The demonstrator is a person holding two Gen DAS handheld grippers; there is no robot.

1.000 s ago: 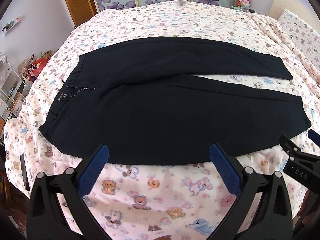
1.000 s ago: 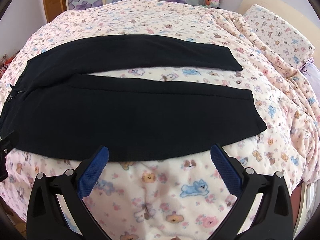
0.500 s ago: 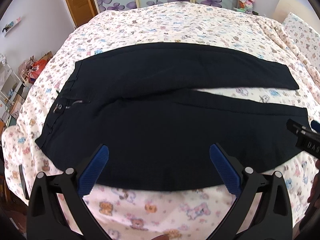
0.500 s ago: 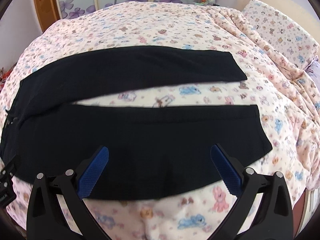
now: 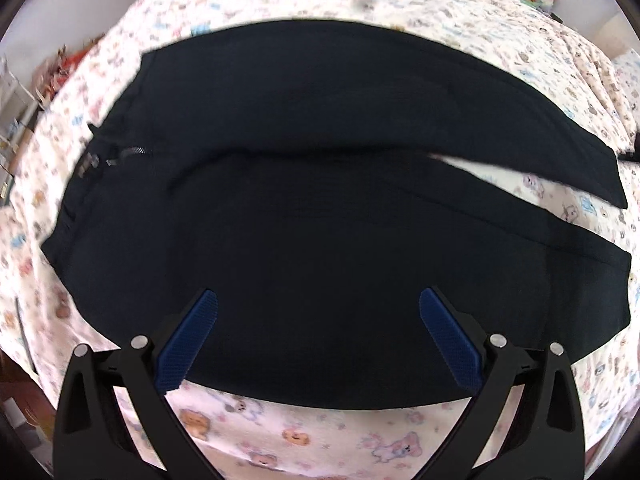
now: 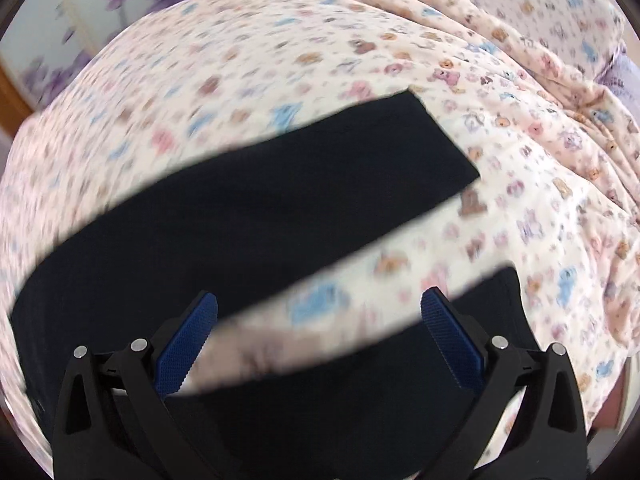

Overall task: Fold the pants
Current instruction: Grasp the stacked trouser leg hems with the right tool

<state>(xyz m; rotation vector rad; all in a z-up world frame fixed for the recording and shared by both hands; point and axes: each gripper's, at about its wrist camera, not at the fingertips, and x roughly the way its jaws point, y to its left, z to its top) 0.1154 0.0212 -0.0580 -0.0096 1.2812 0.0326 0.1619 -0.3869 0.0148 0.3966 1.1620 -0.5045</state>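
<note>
Black pants lie flat on the bed, which has a pale cover w/ a bear print. Waistband sits toward the bed's left side, legs run out to the right. In the left wrist view the zip and what looks like a button are just visible near the waist, but smeared by motion blur. A thin wedge of cover shows between the two legs; the far leg's hem is partly cut off at the frame's right rim.

Left tongs: jaws spread wide, nothing held, blue pads over the near leg by the pants' near edge. Can't tell whether the pads touch the cloth or hover.

Right tongs: also wide open, nothing between them. Right wrist view is heavily blurred. Far leg crosses diagonally, its hem end pointing toward the bed's far right; near leg fills the bottom of frame, mostly hidden behind the tongs' black arms. A strip of cover lies between the legs. Background beyond the bed's far edge is too blurred to read.
</note>
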